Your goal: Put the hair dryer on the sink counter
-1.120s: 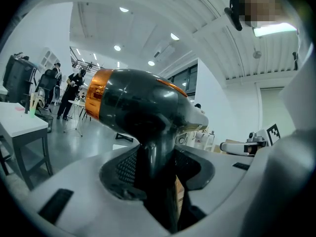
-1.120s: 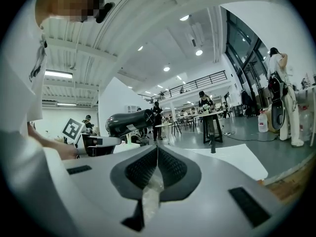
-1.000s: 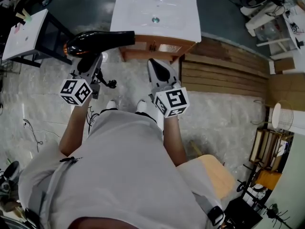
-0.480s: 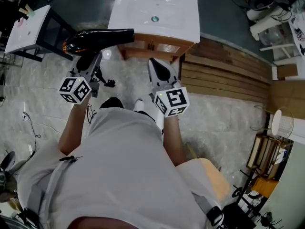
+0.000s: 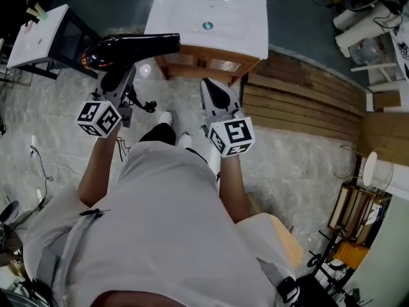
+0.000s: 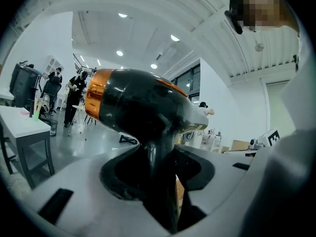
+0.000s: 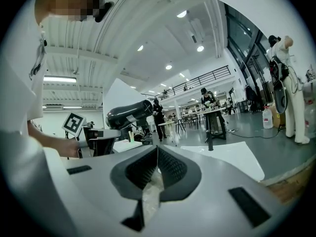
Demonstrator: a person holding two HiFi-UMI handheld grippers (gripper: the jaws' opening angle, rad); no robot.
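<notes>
Presently we hold the hair dryer point(image 5: 131, 48) aloft, handle down, near the left edge of the sink counter point(image 5: 249, 24). The left tongs point(image 5: 118, 85) are clamped on the handle, jaws partway apart. Its long axis runs left-right: rounded copper-banded end left, narrower end right toward the sink. Glossy black barrel. Smooth white basin surface on a wood cabinet. The right tongs point(image 5: 216, 94) are closed and empty.
</notes>
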